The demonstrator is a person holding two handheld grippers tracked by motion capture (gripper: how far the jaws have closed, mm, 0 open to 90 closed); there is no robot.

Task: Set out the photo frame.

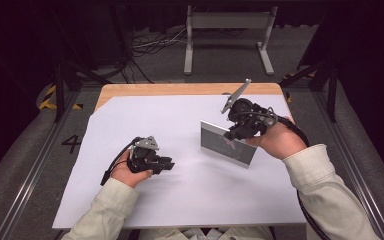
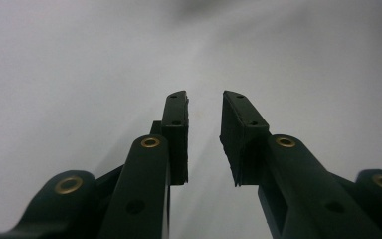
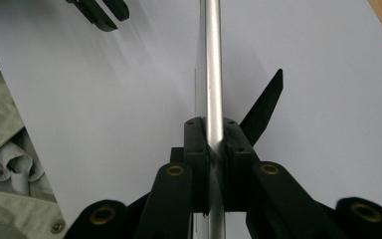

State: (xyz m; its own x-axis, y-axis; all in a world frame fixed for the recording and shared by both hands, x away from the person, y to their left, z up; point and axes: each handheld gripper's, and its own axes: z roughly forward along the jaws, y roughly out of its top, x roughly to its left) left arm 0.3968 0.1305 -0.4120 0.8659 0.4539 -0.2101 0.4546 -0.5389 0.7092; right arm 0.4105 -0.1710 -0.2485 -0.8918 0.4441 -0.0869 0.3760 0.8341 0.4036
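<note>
A dark "4" (image 1: pixel 72 143) can be read on the floor to the left of the desk (image 1: pixel 190 89); yellow-and-black tape (image 1: pixel 48 98) is laid beyond it. No writing can be made out on the picture frame (image 1: pixel 227 143), whose printed face is too small to be read.

The frame is held upright on the white sheet (image 1: pixel 180 195), right of the desk's middle, with its lower edge at or just above the paper; which of the two cannot be told. In the right gripper view its silver edge (image 3: pixel 212 74) is seen clamped between the pads of the right gripper (image 3: pixel 213 149), the jaws being closed on it, and its black back stand (image 3: pixel 263 107) is folded out to one side.

The left gripper (image 2: pixel 204 129) is held low over the sheet, well apart from the frame, with its jaws partly open and nothing between them.

Bare paper is left all round the frame. The sheet's far edge is set short of the wooden rim. Beyond the desk, cables (image 1: pixel 152 45) and a grey metal stand (image 1: pixel 228 35) are seen on the floor.
</note>
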